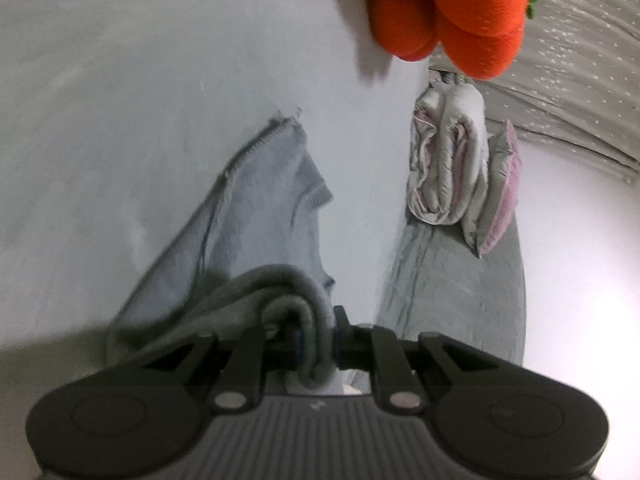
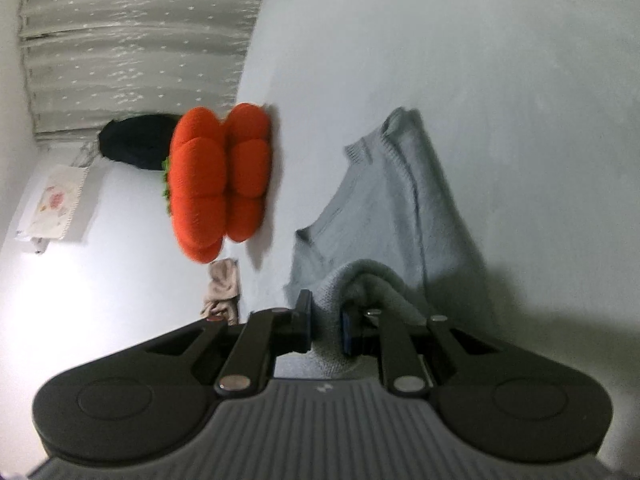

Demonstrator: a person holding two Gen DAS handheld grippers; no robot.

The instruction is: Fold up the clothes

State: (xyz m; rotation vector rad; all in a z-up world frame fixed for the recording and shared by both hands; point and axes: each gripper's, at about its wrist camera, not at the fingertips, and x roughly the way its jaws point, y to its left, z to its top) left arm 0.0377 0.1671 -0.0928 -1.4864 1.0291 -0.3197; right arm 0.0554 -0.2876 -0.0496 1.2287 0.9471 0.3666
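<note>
A light grey knit sweater (image 1: 256, 200) lies on a pale bed sheet (image 1: 140, 100), stretching away from both grippers. My left gripper (image 1: 318, 340) is shut on a bunched fold of its ribbed edge, which loops up between the jaws. In the right wrist view the same sweater (image 2: 400, 200) runs off ahead, with a ribbed cuff at its far end. My right gripper (image 2: 326, 328) is shut on another thick fold of the sweater, and the cloth fills the gap between the jaws.
An orange pumpkin-shaped cushion (image 2: 220, 184) sits at the bed's edge, also seen as the cushion (image 1: 452, 12) at the top of the left view. A folded quilt and pink pillow (image 1: 452, 160) lie nearby. A beige cloth (image 2: 222, 288), a dark object (image 2: 136, 144) and curtains (image 2: 132, 40) stand beyond.
</note>
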